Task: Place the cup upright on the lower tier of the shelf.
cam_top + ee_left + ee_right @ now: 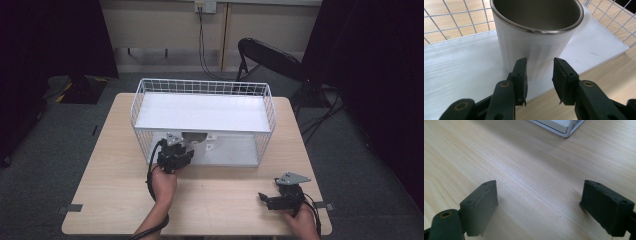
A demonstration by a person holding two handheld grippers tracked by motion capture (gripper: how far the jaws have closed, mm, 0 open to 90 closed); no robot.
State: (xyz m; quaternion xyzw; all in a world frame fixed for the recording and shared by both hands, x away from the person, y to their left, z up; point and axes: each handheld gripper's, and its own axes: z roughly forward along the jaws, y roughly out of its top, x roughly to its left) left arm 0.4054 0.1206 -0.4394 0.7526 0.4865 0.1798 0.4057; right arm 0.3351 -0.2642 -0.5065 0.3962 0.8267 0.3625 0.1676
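Observation:
A white cup (536,37) with a metal rim stands upright on the white lower shelf (461,65) of a wire rack. My left gripper (540,61) points at the cup's lower wall. Its fingertips (522,65) sit just short of the wall, and the jaws stand a narrow gap apart with nothing between them. In the high view the left gripper (181,149) is at the rack's front opening, right by the cup (194,137). My right gripper (265,199) rests open low over the bare tabletop near the front right. Its jaws (540,187) are wide apart and empty.
The white wire rack (202,87) takes up the back half of the wooden table (110,190) and has a white upper shelf (200,112). One rack corner (564,127) lies ahead of the right gripper. A black folding chair (270,60) stands behind the table.

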